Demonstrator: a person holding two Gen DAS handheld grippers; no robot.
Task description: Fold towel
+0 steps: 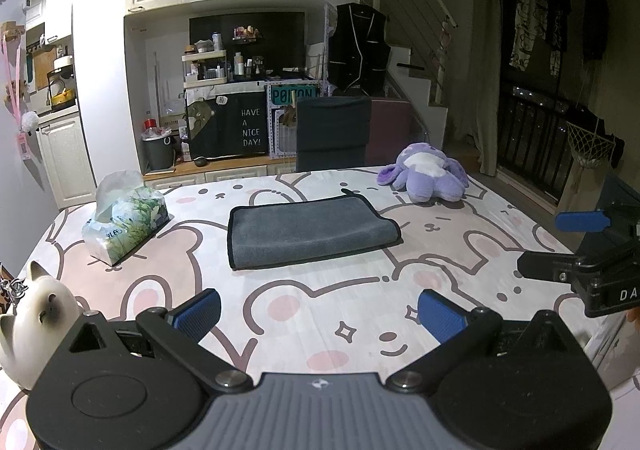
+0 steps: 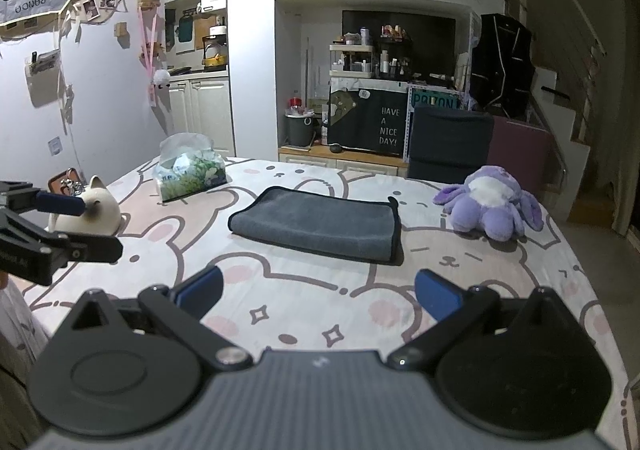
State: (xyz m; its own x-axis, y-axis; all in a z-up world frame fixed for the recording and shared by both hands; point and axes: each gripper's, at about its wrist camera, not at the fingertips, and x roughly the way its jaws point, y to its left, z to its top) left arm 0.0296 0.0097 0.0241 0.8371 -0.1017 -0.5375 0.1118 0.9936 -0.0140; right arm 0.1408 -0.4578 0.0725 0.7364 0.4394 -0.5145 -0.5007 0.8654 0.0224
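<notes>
The gray towel (image 1: 310,232) lies folded on the bench (image 1: 360,290), at 12 o'clock from the left tongs (image 1: 320,314) and well apart from them. The right tongs (image 2: 318,294) likewise face it at 12 o'clock. Both tongs gape wide, holding nothing; a tissue pack (image 1: 126,222) sits at 10 o'clock, a purple plush (image 1: 426,174) at 1 o'clock.
</notes>
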